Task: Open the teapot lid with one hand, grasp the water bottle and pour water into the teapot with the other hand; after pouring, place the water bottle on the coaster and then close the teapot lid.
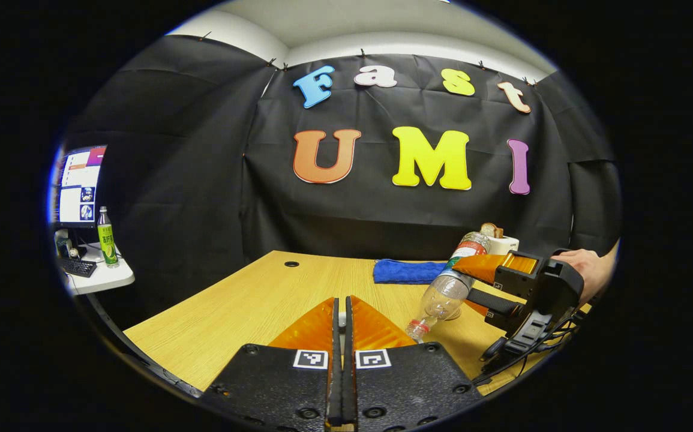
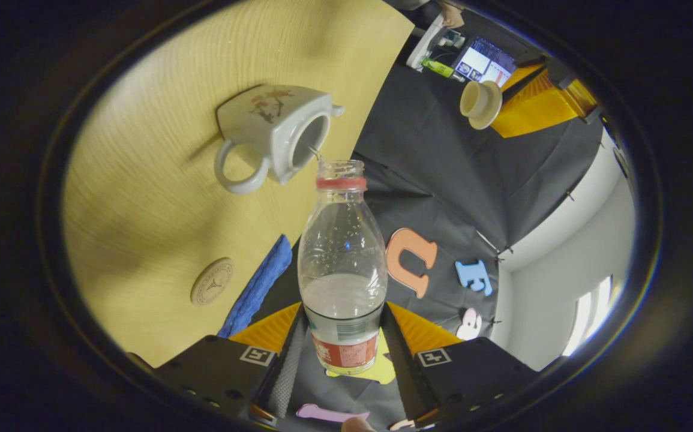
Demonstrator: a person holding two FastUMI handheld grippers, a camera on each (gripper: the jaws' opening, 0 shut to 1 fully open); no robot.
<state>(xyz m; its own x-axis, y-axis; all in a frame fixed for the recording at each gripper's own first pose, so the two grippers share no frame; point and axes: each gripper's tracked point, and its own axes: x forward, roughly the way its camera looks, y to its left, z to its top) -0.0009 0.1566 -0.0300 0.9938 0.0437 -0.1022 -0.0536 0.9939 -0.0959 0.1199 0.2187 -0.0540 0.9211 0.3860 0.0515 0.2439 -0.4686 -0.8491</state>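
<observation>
My right gripper [image 2: 346,327] is shut on the lower body of a clear water bottle [image 2: 341,264] with a red label. The bottle is uncapped and tipped, its mouth pointing at the open top of the white teapot [image 2: 274,129], which stands on the wooden table [image 2: 142,198]. A thin stream of water runs from mouth to opening. My left gripper [image 2: 502,108] holds the white teapot lid [image 2: 481,103] up and away from the pot. In the left gripper view my left gripper [image 1: 341,306] is closed, and the right gripper [image 1: 502,282] holds the slanted bottle [image 1: 448,288], neck down. A round coaster [image 2: 212,281] lies bare on the table.
A folded blue cloth [image 1: 409,271] lies at the table's back, near the coaster. A white object with a brown top [image 1: 502,241] stands behind it. A person's hand [image 1: 583,267] holds the right gripper. A side desk at the left carries a monitor [image 1: 79,186] and a green bottle [image 1: 106,237].
</observation>
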